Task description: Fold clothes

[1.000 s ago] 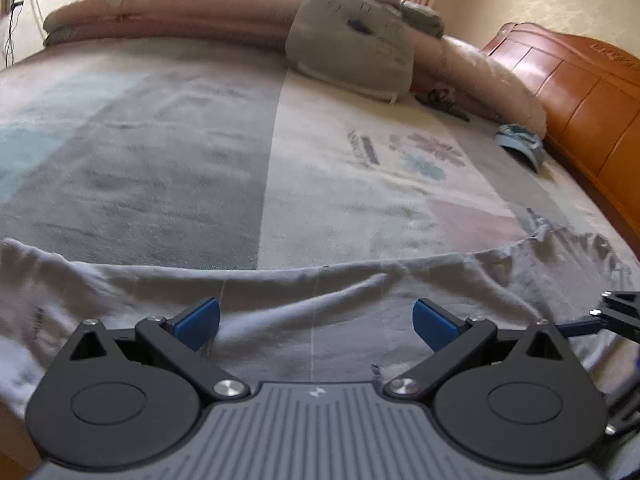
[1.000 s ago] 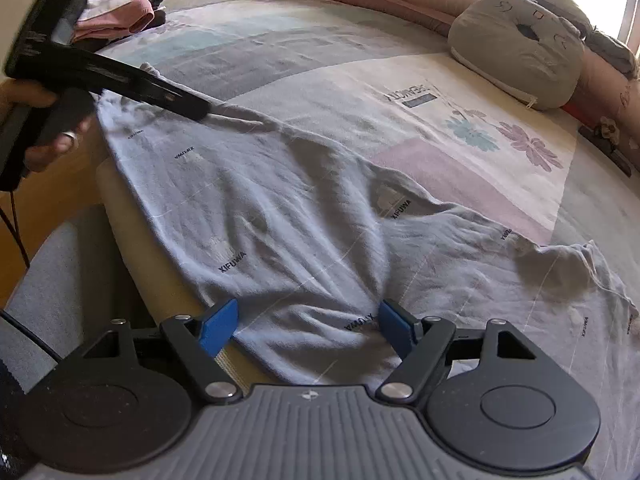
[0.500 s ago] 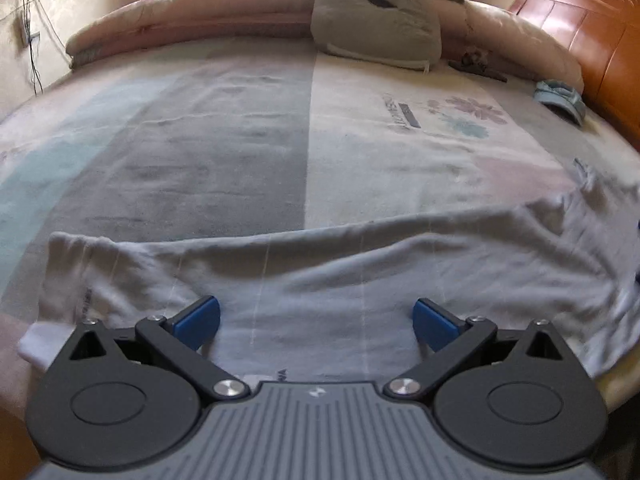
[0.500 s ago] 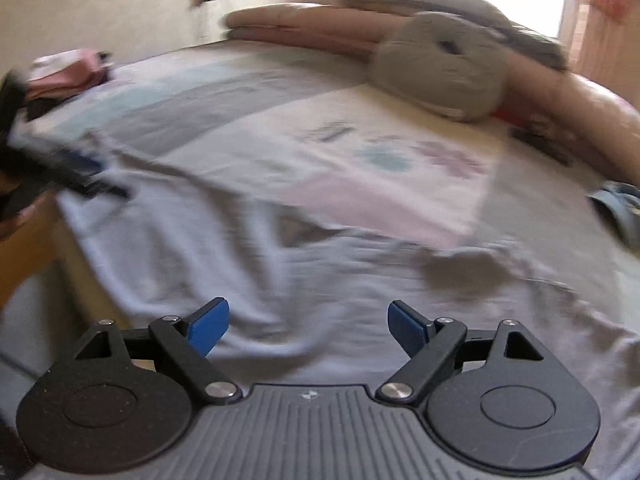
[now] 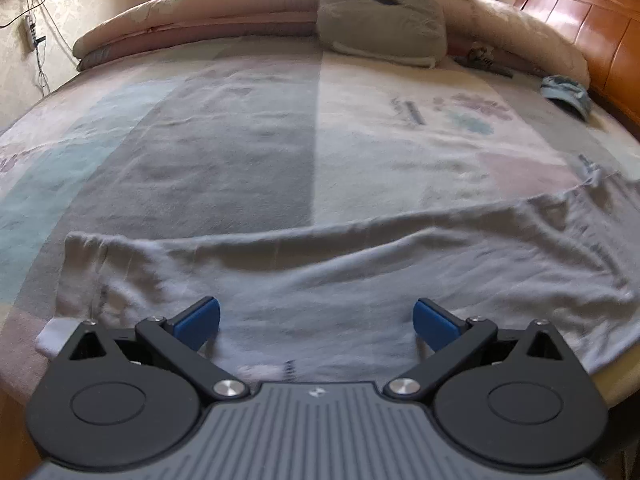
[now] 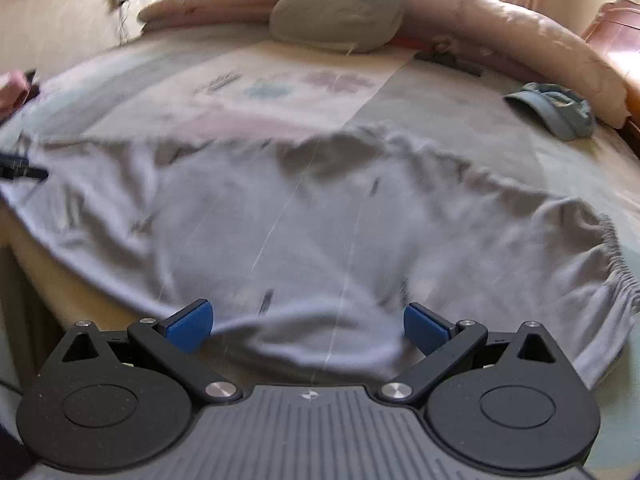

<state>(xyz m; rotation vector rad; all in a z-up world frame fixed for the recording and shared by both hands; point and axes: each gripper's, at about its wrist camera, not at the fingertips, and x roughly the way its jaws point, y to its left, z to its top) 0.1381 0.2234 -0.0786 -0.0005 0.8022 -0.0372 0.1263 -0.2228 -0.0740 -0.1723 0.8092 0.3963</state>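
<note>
Open blanket (image 5: pixel 248 152) beyond the garment (image 5: pixel 360 280); cushion (image 5: pixel 380 28) and cap (image 6: pixel 552 108) block farther back.

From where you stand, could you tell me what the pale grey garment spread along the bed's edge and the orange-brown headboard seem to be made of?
The pale grey garment looks like thin, soft knit fabric, perhaps cotton jersey: it drapes limply, wrinkles, and has a gathered elastic edge. The orange-brown headboard looks like varnished wood: glossy highlights, carved panels. Neither can be confirmed by sight alone.

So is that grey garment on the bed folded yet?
Not neatly: the grey garment lies spread lengthwise along the bed edge, wrinkled.
</note>
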